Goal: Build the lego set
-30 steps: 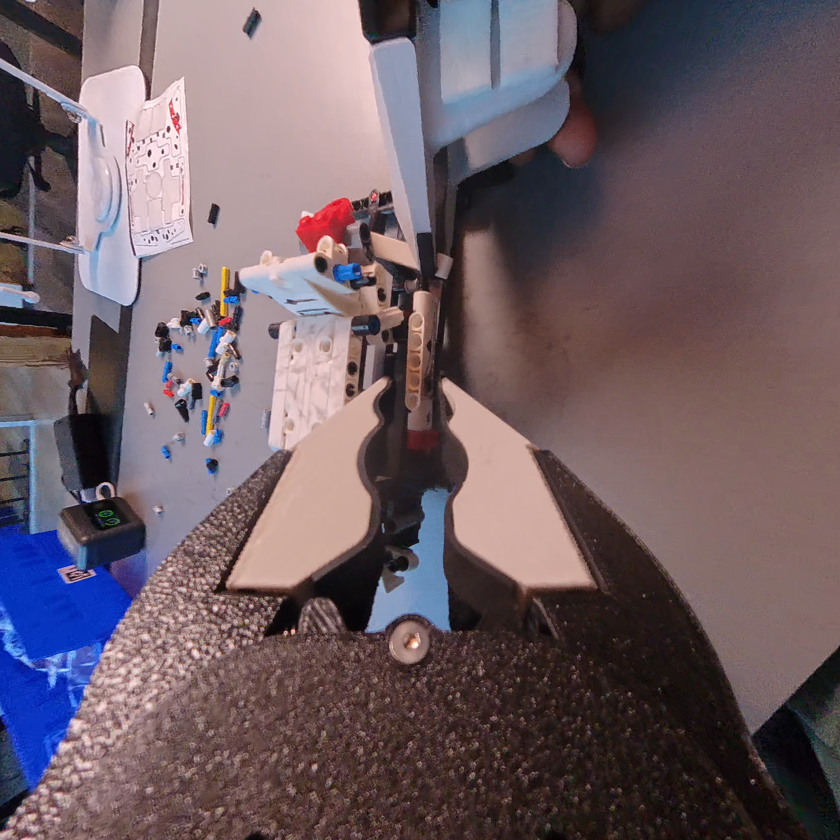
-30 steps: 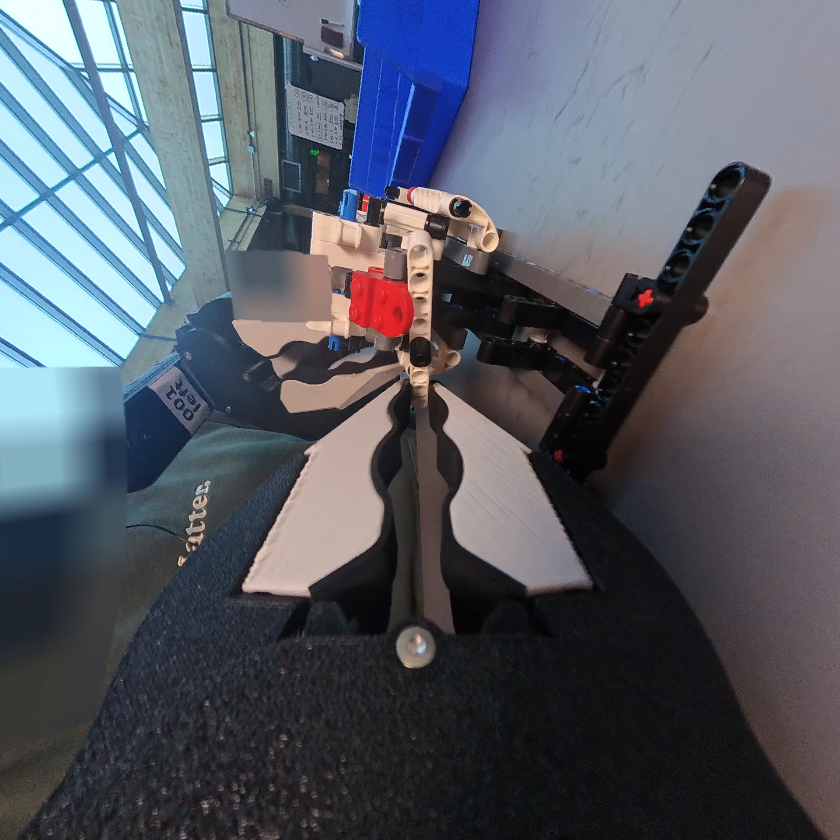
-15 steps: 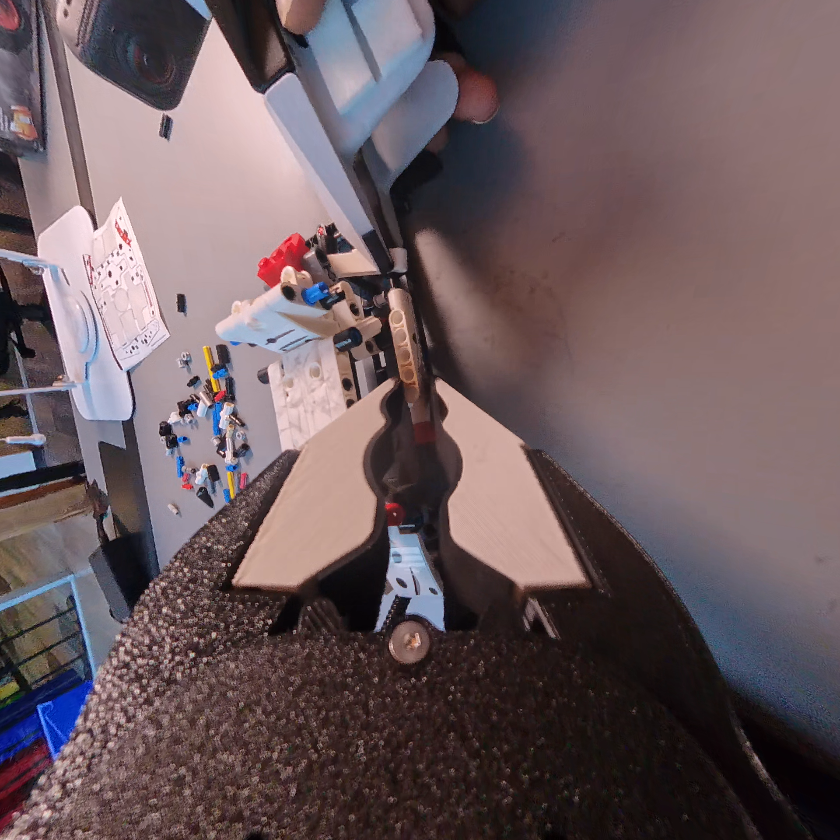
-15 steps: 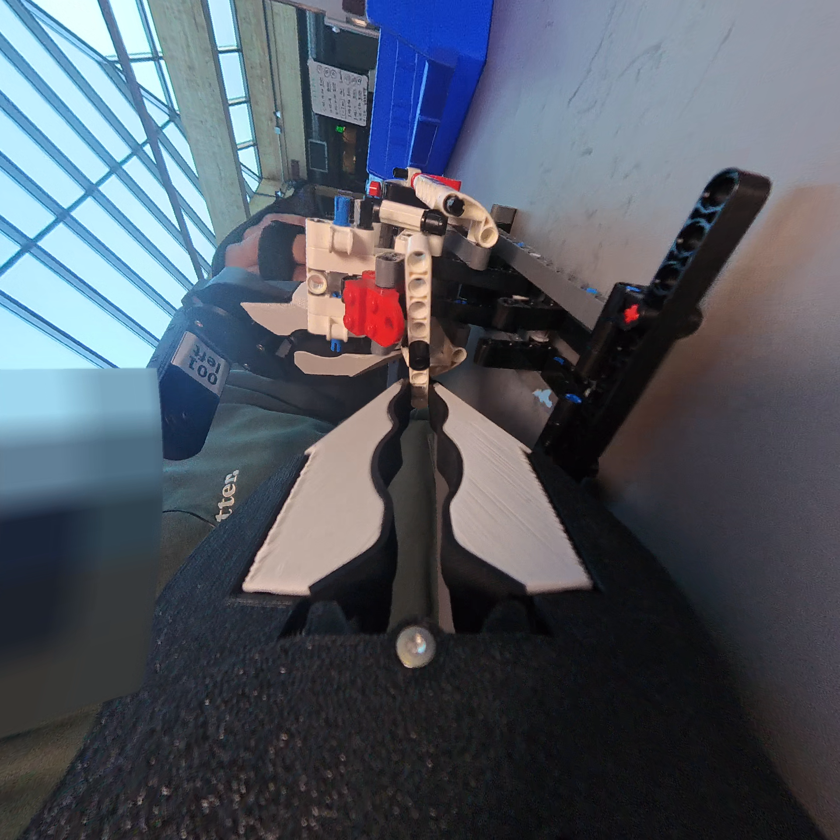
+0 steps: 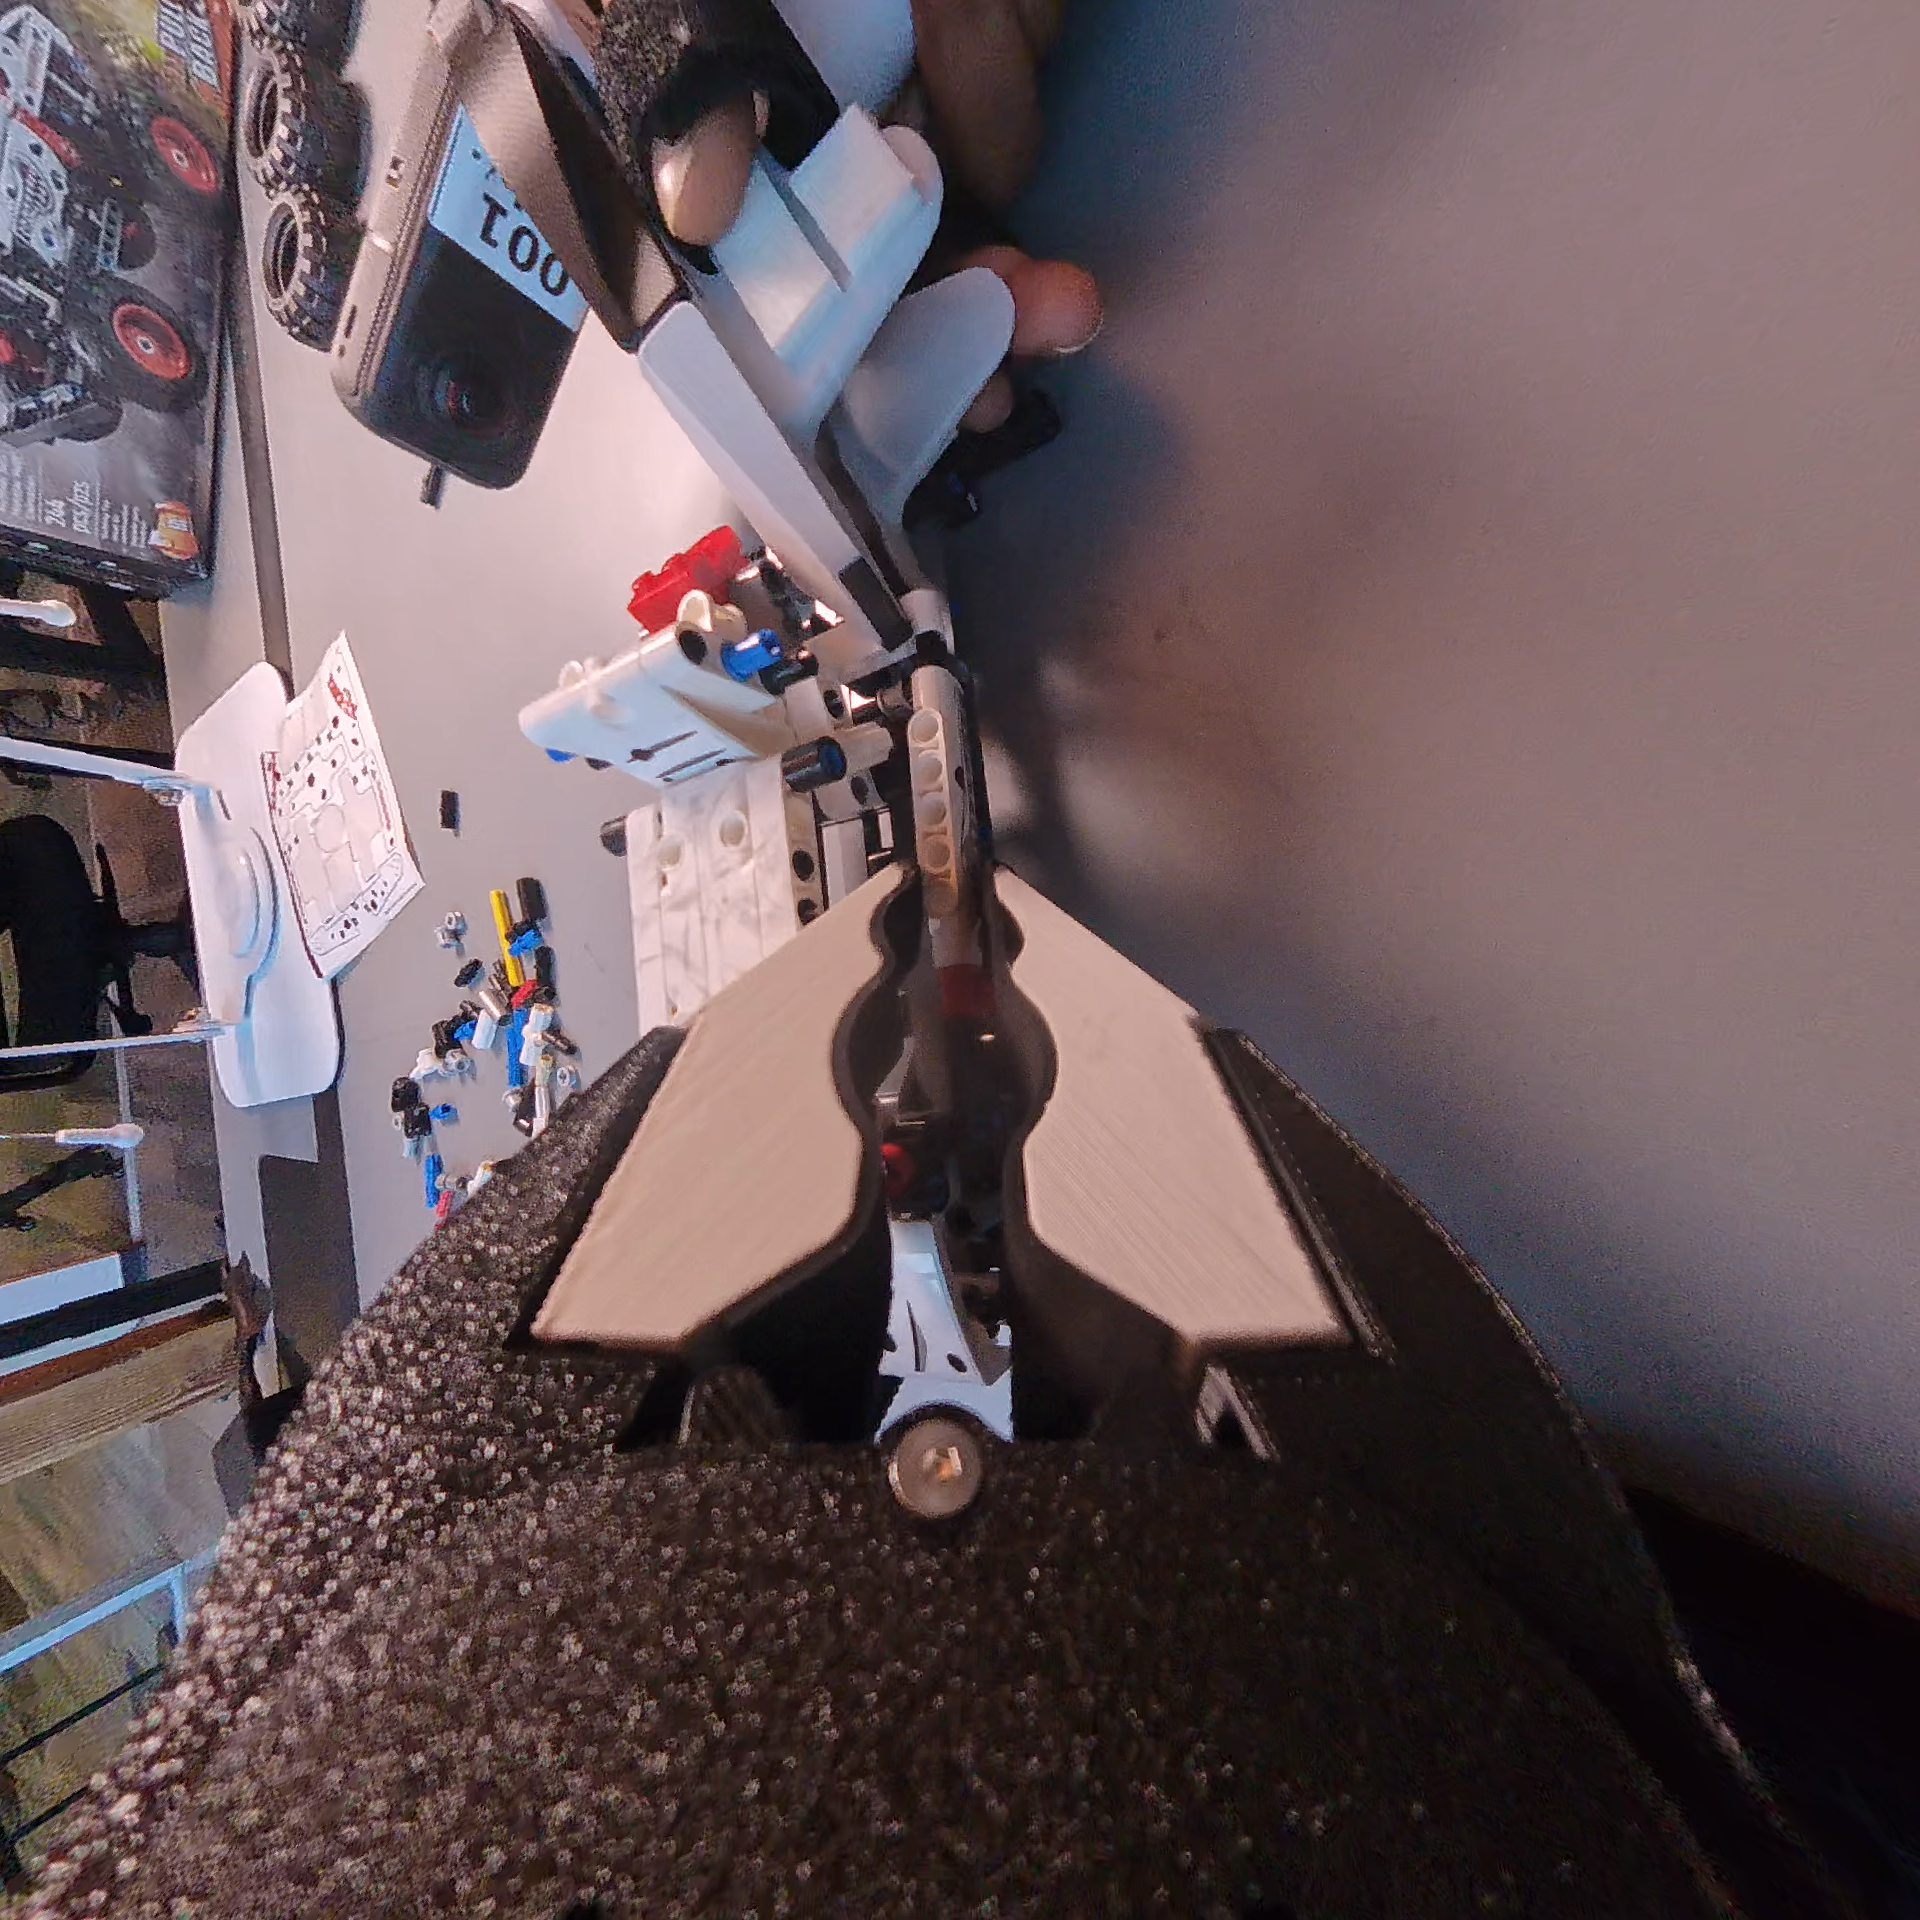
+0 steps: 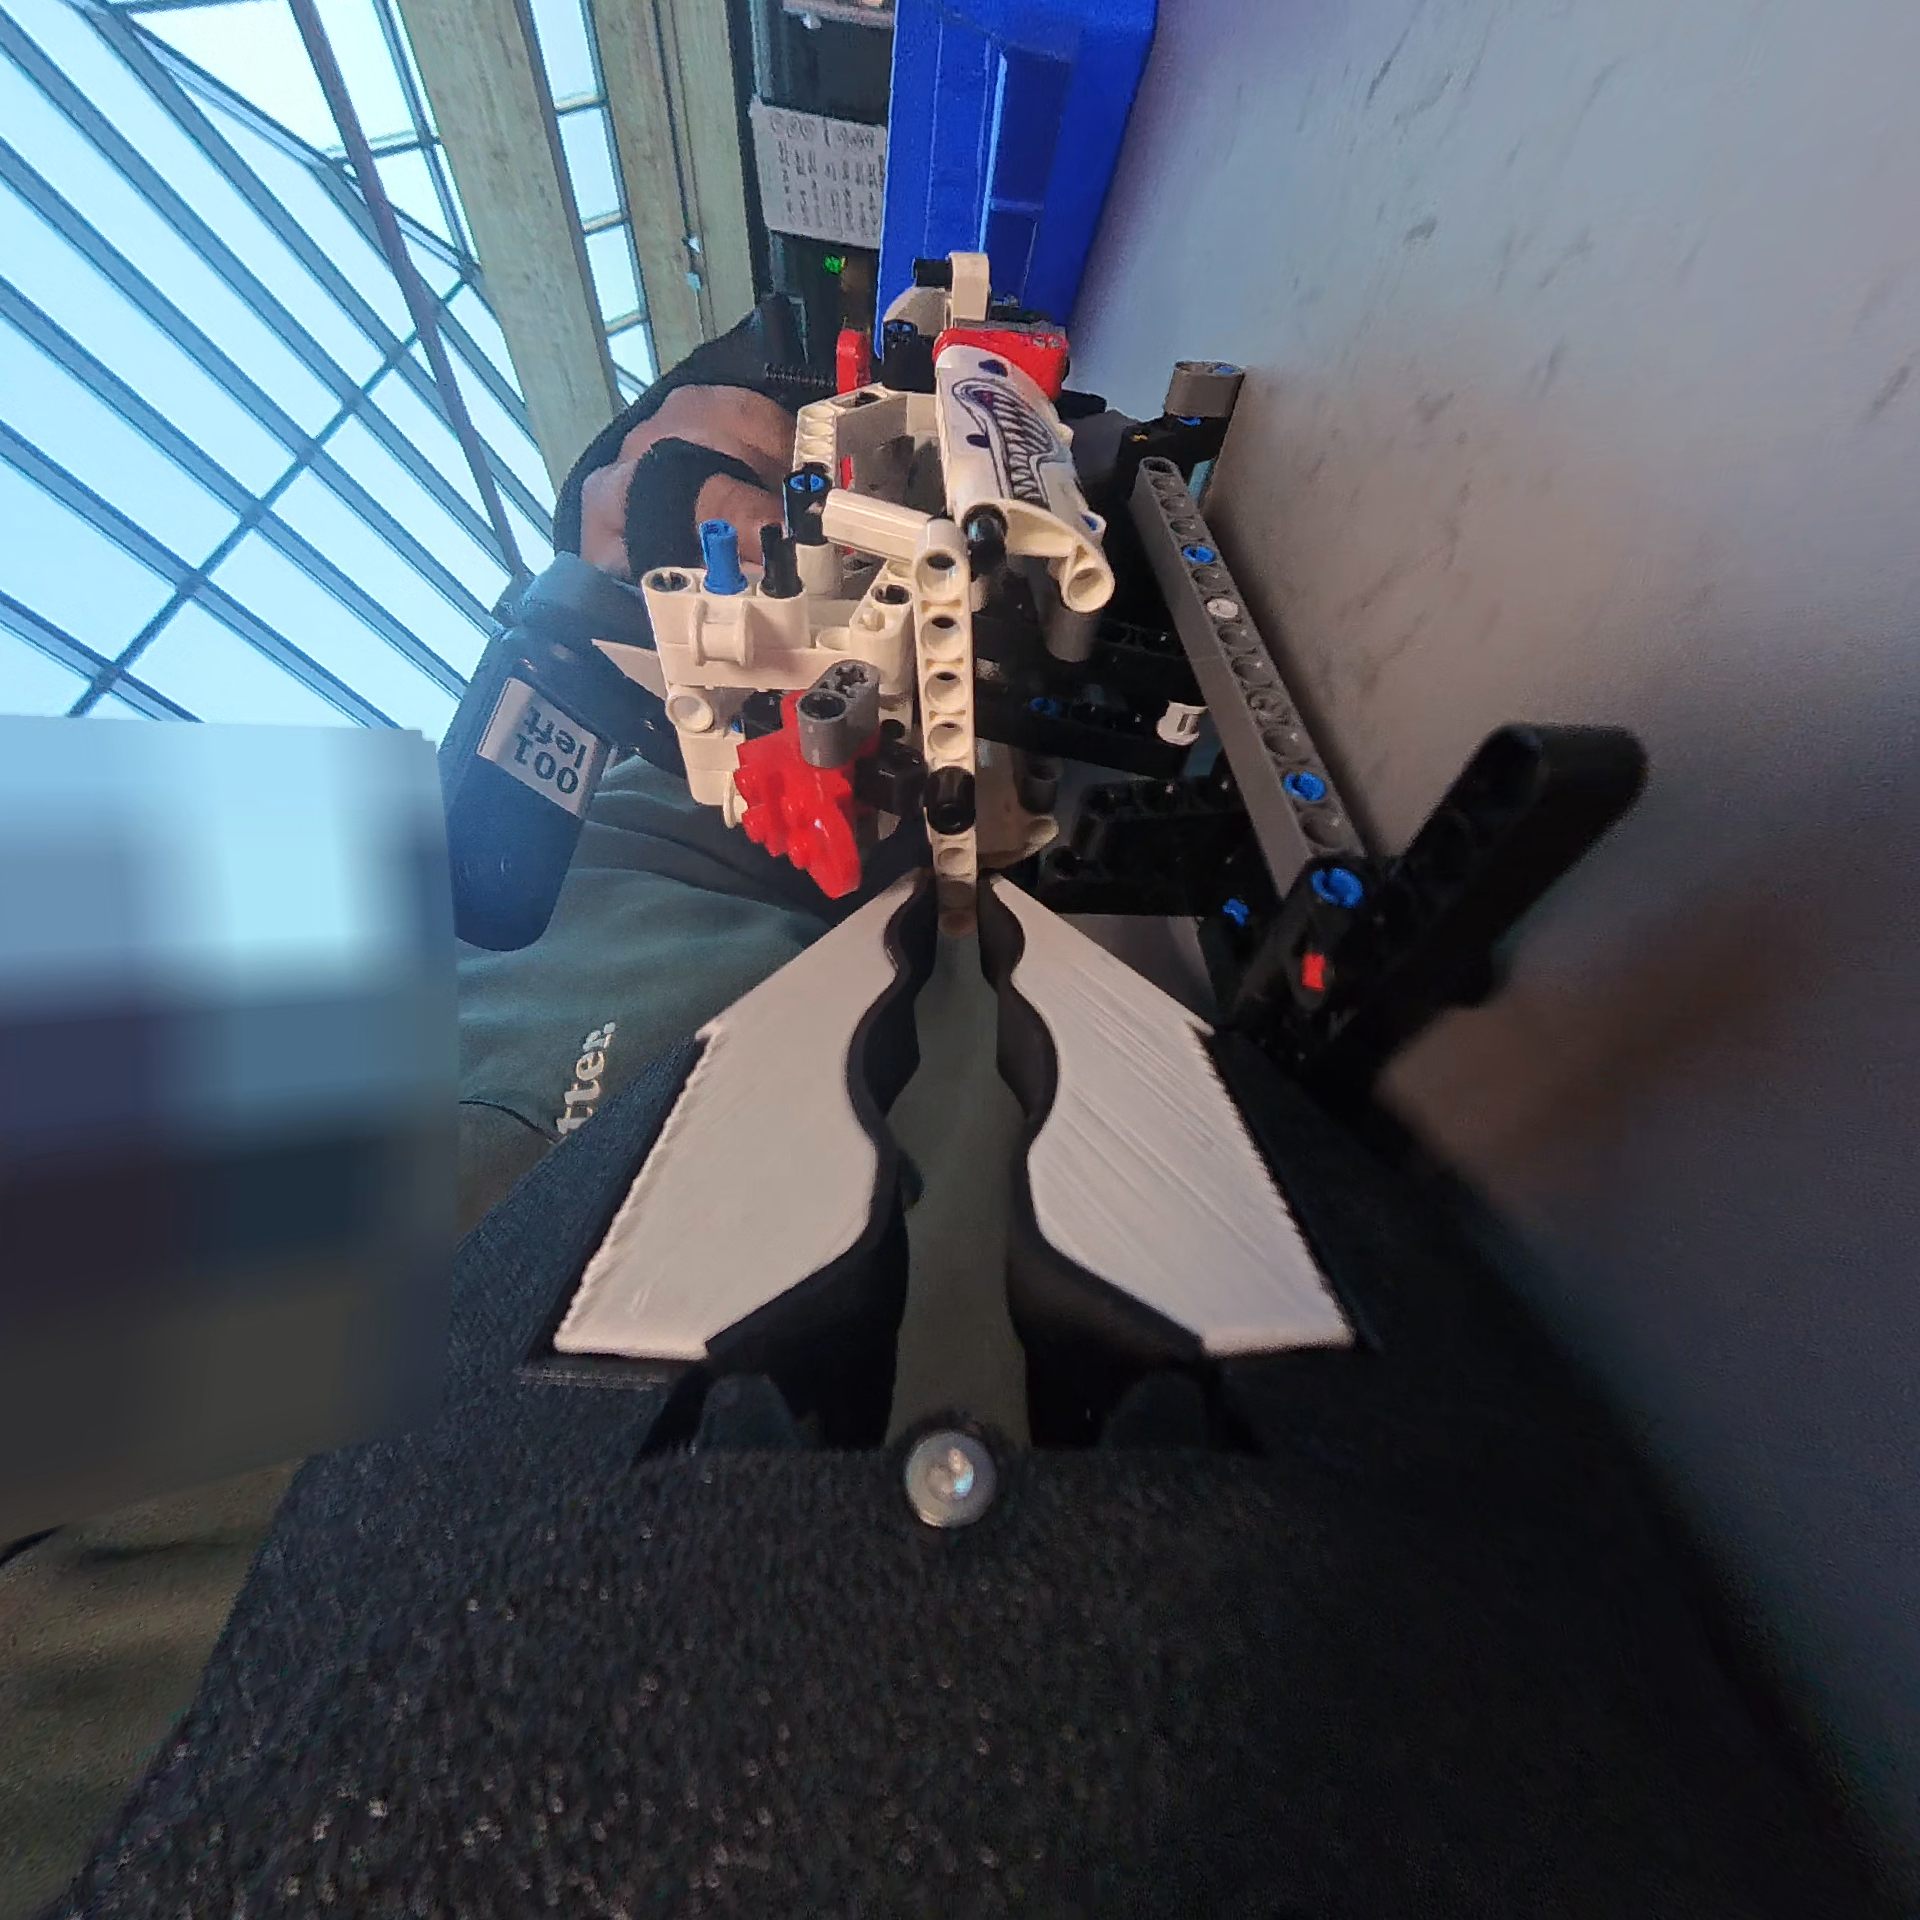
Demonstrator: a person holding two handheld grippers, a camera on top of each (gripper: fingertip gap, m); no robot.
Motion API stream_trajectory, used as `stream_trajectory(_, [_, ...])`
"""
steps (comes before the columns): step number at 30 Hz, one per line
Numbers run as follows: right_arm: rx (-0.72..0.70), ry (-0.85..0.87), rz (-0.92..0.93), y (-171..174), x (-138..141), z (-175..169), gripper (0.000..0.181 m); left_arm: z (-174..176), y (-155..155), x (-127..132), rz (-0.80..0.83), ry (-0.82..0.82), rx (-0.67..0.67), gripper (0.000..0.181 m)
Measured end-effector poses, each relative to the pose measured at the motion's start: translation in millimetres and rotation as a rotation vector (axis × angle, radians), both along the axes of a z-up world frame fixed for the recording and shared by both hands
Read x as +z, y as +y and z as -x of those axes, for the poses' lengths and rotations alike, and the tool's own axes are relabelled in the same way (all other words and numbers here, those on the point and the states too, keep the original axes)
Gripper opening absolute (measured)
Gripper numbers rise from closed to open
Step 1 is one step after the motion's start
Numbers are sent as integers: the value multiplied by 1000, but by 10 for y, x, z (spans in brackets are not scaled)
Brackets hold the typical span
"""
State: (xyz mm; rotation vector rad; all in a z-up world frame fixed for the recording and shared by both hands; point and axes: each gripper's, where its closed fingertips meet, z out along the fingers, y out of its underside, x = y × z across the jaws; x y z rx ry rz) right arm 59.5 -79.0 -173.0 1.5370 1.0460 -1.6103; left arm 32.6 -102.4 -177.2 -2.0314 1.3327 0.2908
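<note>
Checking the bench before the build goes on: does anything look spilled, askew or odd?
Nothing looks damaged. Small loose pieces lie scattered on the grey table beside the instruction sheet, which looks like ordinary working clutter. The lego model is held off the table between the left gripper and right gripper.

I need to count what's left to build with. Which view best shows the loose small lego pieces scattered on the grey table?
The left wrist view: the scattered small blue, black, white and yellow lego pieces lie in the open on the grey table, beside the paper sheet. The right wrist view shows none of them, only the model.
</note>
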Motion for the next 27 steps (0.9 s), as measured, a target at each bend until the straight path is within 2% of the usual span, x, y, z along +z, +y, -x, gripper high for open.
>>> stream_trajectory(12, [-234,-43,21,-58,-11,29,6,18,-38,30,-29,-108,78,8])
stream_trajectory(17, [-250,-52,7,-90,-69,45,6,52,-59,-19,-53,26,22,8])
stream_trajectory(23, [-298,3,-7,-102,-49,75,6,79,-71,-23,-51,11,15,8])
stream_trajectory(27, [-262,55,-49,-179,-22,46,6,61,-119,18,-45,-92,-9,9])
